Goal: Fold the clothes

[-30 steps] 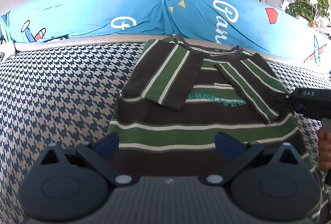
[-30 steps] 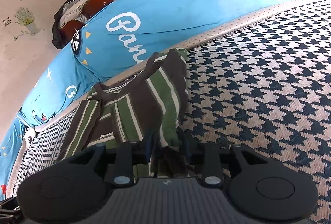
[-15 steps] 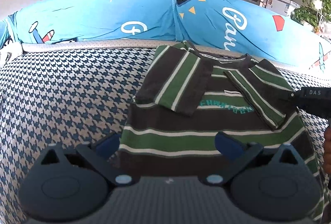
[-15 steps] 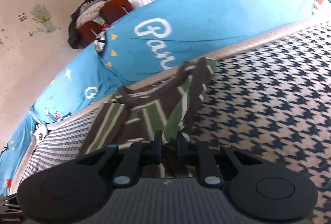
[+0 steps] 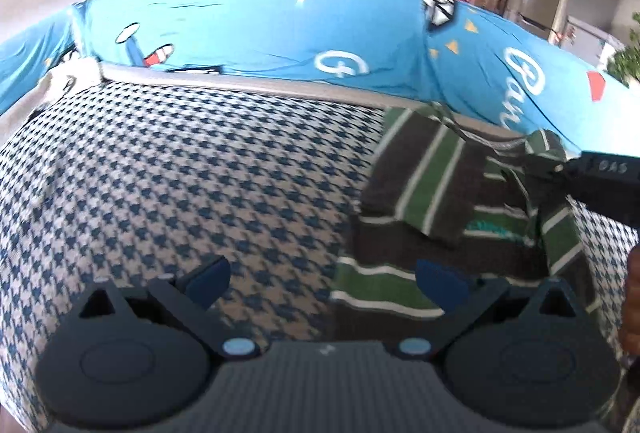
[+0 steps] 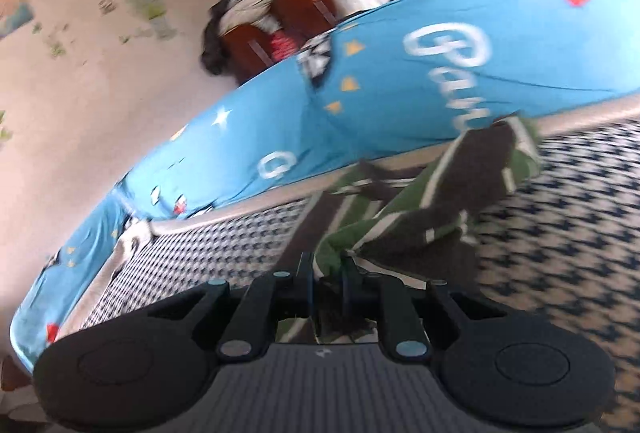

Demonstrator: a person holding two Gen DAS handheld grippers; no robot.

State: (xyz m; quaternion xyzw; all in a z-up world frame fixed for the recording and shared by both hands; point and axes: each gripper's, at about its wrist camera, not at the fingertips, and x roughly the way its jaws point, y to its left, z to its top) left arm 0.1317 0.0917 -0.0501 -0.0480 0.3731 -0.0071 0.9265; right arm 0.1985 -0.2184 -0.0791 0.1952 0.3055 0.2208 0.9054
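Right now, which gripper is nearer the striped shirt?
Right. The right gripper is shut on a fold of the striped shirt, lifting its edge. The left gripper is open, mostly over bare sofa cover, one finger over the hem.

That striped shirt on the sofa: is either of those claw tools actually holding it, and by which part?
Yes. The right gripper is shut on the striped shirt, pinching a fold of cloth along its right-hand side. The left gripper is open and holds nothing.

Soft striped knit shirt (image 5: 424,185), woven houndstooth seat cover (image 5: 200,173), smooth blue cushion fabric (image 5: 248,29)
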